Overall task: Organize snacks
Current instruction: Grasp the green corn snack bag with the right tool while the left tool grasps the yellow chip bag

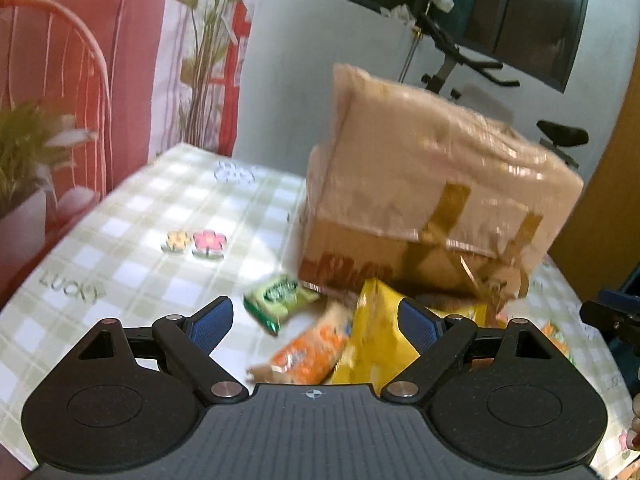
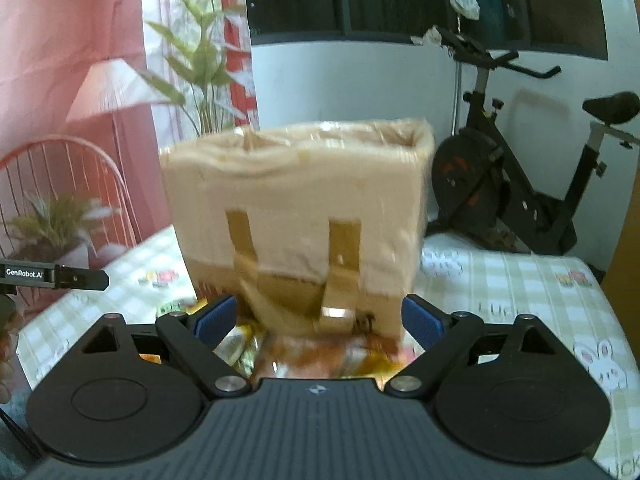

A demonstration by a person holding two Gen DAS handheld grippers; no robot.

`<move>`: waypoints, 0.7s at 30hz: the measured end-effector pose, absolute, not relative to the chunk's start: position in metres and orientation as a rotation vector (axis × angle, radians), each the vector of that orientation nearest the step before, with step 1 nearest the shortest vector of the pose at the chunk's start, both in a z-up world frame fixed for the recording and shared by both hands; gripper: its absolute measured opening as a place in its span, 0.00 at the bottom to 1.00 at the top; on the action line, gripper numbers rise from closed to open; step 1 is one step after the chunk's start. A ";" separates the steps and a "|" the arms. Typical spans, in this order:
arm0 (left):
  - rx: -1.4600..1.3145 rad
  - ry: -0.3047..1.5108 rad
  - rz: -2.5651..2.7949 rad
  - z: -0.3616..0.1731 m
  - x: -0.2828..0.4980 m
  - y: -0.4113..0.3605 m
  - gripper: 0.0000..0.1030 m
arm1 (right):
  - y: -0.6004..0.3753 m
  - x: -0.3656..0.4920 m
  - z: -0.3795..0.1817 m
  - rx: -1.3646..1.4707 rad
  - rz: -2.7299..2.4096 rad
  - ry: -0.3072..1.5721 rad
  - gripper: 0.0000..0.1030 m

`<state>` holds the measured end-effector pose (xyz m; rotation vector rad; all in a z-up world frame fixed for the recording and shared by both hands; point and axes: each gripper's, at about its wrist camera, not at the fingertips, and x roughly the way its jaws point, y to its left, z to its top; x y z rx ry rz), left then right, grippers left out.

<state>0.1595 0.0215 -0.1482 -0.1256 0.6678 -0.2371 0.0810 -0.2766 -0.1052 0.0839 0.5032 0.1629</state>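
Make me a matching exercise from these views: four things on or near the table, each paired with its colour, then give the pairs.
Things:
1. cardboard box
2. small snack packet
3. big snack bag
4. exercise bike

Colours:
A. yellow
B. black
C. tan
D. green

Pairs: 1-C, 2-D, 3-A, 4-B
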 end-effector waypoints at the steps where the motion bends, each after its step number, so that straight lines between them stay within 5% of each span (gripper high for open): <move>1: -0.123 0.676 -0.241 -0.151 0.160 0.021 0.88 | -0.277 0.079 -0.110 0.083 0.159 0.517 0.89; 21: -0.052 0.728 -0.404 -0.176 0.151 -0.018 0.89 | -0.287 0.076 -0.178 0.141 0.106 0.727 0.89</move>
